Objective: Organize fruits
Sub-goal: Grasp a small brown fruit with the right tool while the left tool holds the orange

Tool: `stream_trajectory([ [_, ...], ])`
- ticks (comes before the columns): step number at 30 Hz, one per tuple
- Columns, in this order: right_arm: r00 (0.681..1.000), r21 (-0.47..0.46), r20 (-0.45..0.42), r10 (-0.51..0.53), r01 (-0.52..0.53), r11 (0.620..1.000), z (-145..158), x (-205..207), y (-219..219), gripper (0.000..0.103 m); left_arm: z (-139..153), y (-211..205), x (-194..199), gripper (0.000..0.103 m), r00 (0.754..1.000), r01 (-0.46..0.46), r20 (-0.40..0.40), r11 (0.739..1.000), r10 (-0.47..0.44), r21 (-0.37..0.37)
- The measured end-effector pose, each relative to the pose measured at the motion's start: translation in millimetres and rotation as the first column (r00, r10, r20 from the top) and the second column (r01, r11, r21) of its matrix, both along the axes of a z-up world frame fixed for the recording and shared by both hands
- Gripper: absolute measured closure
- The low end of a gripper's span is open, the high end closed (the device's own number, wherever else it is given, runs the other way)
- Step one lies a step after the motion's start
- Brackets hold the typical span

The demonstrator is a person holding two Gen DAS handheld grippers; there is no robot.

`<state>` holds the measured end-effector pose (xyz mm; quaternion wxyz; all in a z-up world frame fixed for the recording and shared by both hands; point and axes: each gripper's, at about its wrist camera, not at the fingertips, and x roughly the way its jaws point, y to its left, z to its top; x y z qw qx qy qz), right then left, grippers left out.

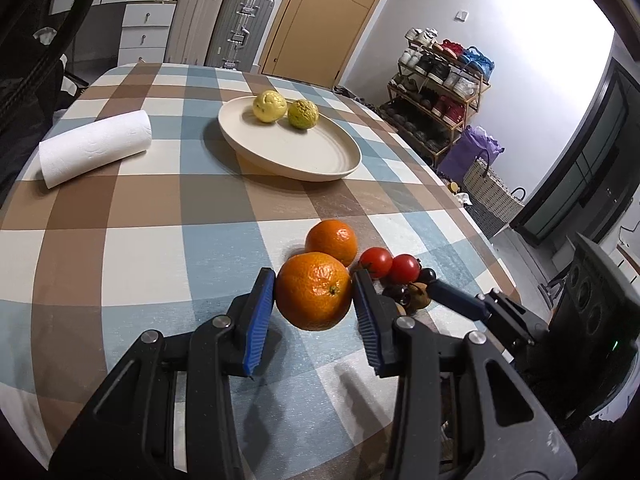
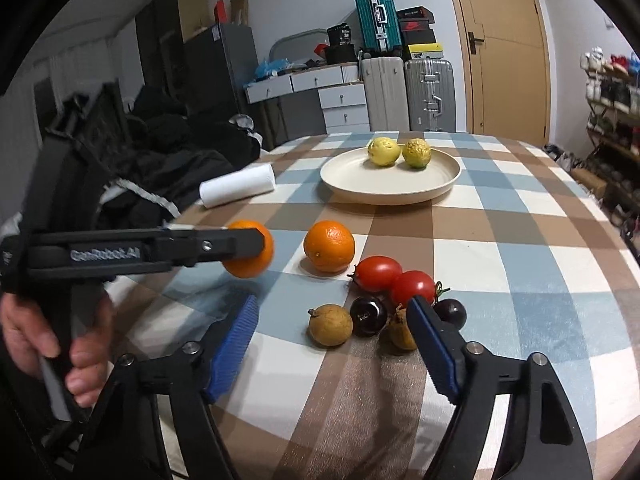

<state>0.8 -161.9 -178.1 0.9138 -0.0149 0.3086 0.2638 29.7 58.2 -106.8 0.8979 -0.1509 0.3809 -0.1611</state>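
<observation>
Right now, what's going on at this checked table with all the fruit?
A person is sorting fruit with two tools. The left hand-held gripper is shut on a round orange mandarin, lifted off the checked tablecloth. The right hand-held gripper is open over small brown and dark fruits beside two red cherry tomatoes. A second mandarin waits. Two yellow-green fruits already sit on the cream round plate.

Paper towel roll lying on checked tablecloth; suitcases, shoe rack behind.
</observation>
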Motion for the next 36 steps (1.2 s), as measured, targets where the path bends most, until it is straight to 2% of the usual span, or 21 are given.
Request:
stream_trajectory([
  [2, 1.000, -0.037, 0.006, 0.001, -0.001, 0.999, -3, 1, 6, 0.035, -2, 1, 1, 0.066, 1.000, 0.002, -0.007, 1.000, -0.003, -0.004],
  [4, 1.000, -0.071, 0.013, 0.014, -0.013, 0.997, -6, -1, 11, 0.049, -1, 2, 1, 0.066, 1.000, 0.005, -0.008, 1.000, -0.005, -0.004],
  [5, 1.000, -0.091, 0.016, 0.019, -0.018, 0.996, -7, -2, 14, 0.052, -1, 3, 1, 0.066, 1.000, 0.006, -0.004, 1.000, -0.006, -0.004],
  [10, 0.999, -0.124, 0.030, 0.017, -0.013, 0.992, -8, -2, 20, 0.053, 2, 6, -2, 0.066, 1.000, -0.003, 0.009, 1.000, 0.003, -0.011],
  [12, 0.999, -0.155, 0.030, 0.024, -0.019, 0.988, -11, -3, 25, 0.057, 2, 7, -4, 0.066, 1.000, -0.008, 0.009, 1.000, 0.008, -0.015],
  [15, 0.998, -0.214, 0.057, 0.034, -0.021, 0.976, -14, -8, 33, 0.059, 1, 9, -6, 0.066, 1.000, -0.012, 0.005, 1.000, 0.013, -0.016],
  [20, 0.995, -0.300, 0.103, 0.006, 0.026, 0.954, -18, -9, 43, 0.074, 0, 12, -7, 0.066, 1.000, -0.015, 0.005, 1.000, 0.015, -0.017],
  [26, 0.995, -0.308, 0.099, 0.002, 0.029, 0.951, -18, -6, 43, 0.078, 0, 11, -7, 0.066, 1.000, -0.013, 0.003, 1.000, 0.013, -0.017],
  [31, 0.996, -0.278, 0.092, 0.015, 0.011, 0.960, -15, -4, 39, 0.084, -1, 14, -7, 0.066, 1.000, -0.019, 0.000, 1.000, 0.019, -0.015],
  [36, 0.996, -0.251, 0.082, 0.022, -0.001, 0.968, -14, -3, 38, 0.086, -2, 15, -7, 0.066, 1.000, -0.020, -0.004, 1.000, 0.020, -0.014],
])
